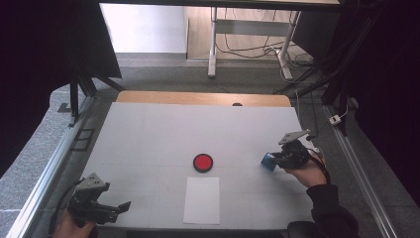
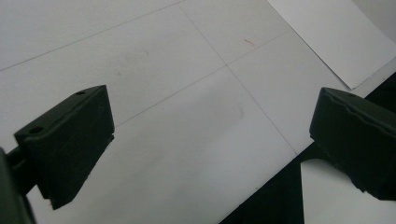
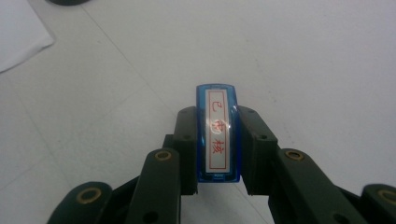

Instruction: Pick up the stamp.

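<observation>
A small blue stamp (image 3: 217, 133) with a white label and red characters sits between the jaws of my right gripper (image 3: 217, 140), which press on both its sides. In the high view the right gripper (image 1: 277, 159) holds the blue stamp (image 1: 268, 161) at the table's right side. A red round ink pad (image 1: 203, 162) in a black case lies near the middle, with a white paper sheet (image 1: 202, 200) just in front of it. My left gripper (image 1: 119, 208) rests at the near left corner, jaws wide apart over bare table (image 2: 187, 116).
The white table (image 1: 148, 139) ends in a wooden strip (image 1: 198, 97) at the far side. Metal rails (image 1: 44, 183) run along both sides. A corner of the paper sheet (image 2: 336, 37) shows at the upper right of the left gripper view.
</observation>
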A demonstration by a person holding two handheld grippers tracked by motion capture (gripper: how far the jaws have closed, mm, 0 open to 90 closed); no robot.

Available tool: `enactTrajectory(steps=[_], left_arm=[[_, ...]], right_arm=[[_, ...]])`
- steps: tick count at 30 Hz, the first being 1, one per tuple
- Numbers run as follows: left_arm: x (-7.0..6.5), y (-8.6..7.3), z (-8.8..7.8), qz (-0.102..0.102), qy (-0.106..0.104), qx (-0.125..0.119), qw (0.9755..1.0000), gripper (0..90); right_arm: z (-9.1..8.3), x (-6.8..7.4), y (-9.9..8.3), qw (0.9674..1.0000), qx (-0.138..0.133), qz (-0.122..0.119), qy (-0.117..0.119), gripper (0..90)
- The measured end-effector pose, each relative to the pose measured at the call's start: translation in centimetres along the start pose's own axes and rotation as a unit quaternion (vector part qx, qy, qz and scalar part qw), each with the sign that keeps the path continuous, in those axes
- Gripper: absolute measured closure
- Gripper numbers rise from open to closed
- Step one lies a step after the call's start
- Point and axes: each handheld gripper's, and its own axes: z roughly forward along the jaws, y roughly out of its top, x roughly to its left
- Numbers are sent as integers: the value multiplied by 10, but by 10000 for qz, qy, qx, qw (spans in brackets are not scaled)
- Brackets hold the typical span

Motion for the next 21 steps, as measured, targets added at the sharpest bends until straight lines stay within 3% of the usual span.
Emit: enactTrajectory(steps=[4,7,21], left_arm=[[0,0,0,5,-7,-5,10000,4],[0,0,0,-4,-15,-14,10000,4],[3,0,0,-71,-75,-28,9999,0]], right_arm=[[-5,5,2,9998,-67,158,-45,711],[-10,10,4,9993,-270,245,-6,711],[-22,27,11,9971,-691,296,85,711]])
